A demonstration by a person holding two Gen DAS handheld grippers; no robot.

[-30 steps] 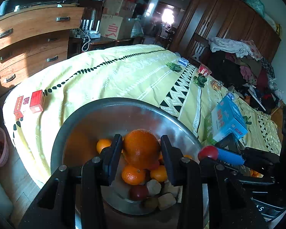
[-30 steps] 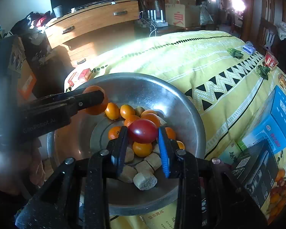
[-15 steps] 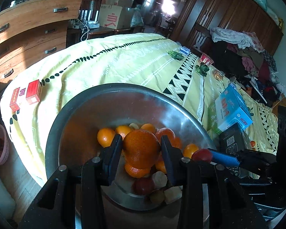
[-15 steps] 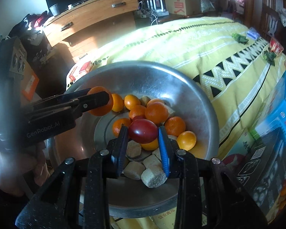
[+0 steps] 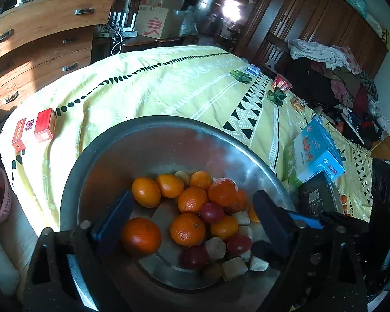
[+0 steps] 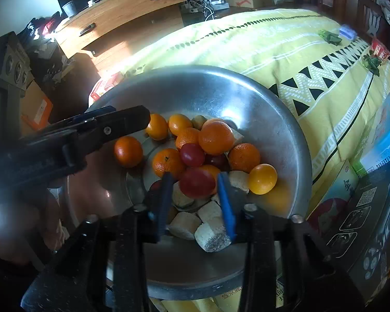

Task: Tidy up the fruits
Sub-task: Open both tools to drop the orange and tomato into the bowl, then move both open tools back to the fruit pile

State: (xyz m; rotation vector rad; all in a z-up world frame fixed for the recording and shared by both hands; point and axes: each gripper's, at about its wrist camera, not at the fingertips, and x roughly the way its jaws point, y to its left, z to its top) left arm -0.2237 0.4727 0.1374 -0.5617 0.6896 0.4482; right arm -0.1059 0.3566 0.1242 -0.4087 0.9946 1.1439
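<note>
The left gripper [image 5: 192,215], which a second ago clamped a large orange, now stands with its jaws wide apart over the steel bowl [image 5: 153,140]. The released orange [image 5: 141,235] lies on the bowl floor at the left, apart from the heap of mandarins [image 5: 192,199], red tomatoes and pale root chunks [image 5: 234,267]. In the right wrist view that same orange [image 6: 128,151] sits just below the left gripper's tip. The right gripper [image 6: 196,195] has its jaws parted more widely than before; the red tomato [image 6: 197,182] it held now rests between them on the heap, whether touching the fingers I cannot tell. A blue box [image 5: 317,153] lies on the yellow quilt [image 5: 169,85] at right.
</note>
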